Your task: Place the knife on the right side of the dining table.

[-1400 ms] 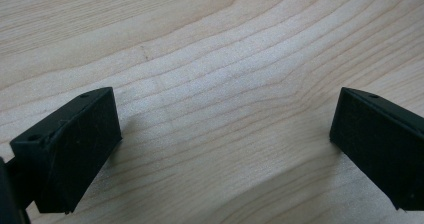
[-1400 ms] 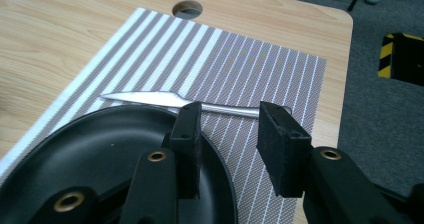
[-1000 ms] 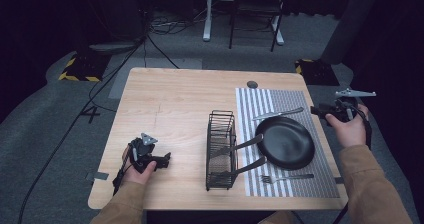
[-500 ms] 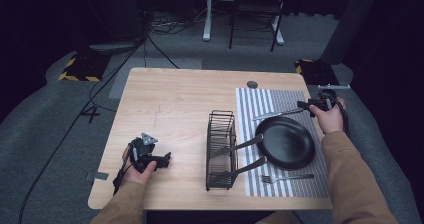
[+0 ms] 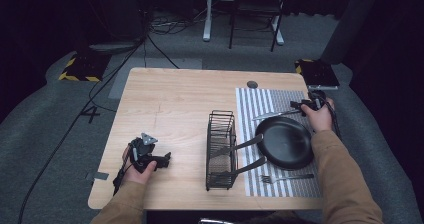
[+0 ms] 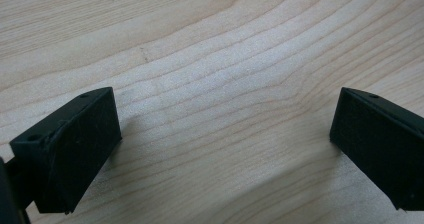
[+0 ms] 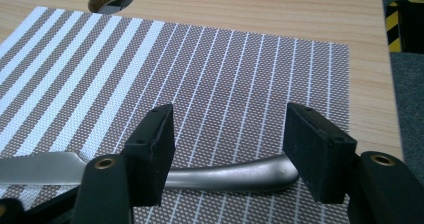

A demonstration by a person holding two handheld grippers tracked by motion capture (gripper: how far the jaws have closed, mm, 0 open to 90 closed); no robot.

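Lying flat on the striped placemat (image 7: 240, 84), toward the table's far right corner, the knife (image 7: 220, 176) is waiting with its handle end between the jaws of the right gripper (image 7: 227, 149); in the high view the knife (image 5: 274, 115) is sitting just beyond the far rim of the black pan (image 5: 284, 142), blade pointing toward the table's middle. The jaws are standing apart on either side of the handle, not yet pressing on it, so the step in hand looks like the approach for a grasp on the knife. The next move is calling for the jaws to close squarely across the handle, low enough to catch the rounded metal without scraping the mat, and then a lift that is clearing the pan's rim.

Farther out, the wire rack (image 5: 221, 149) is standing near the middle of the near edge, with two dark handles poking out of it toward the pan, and a fork (image 5: 286, 178) is lying on the mat near the table's near right corner. The left gripper (image 5: 161, 159) is resting near the near left corner, its jaws spread wide over bare table (image 6: 215, 59), holding nothing.
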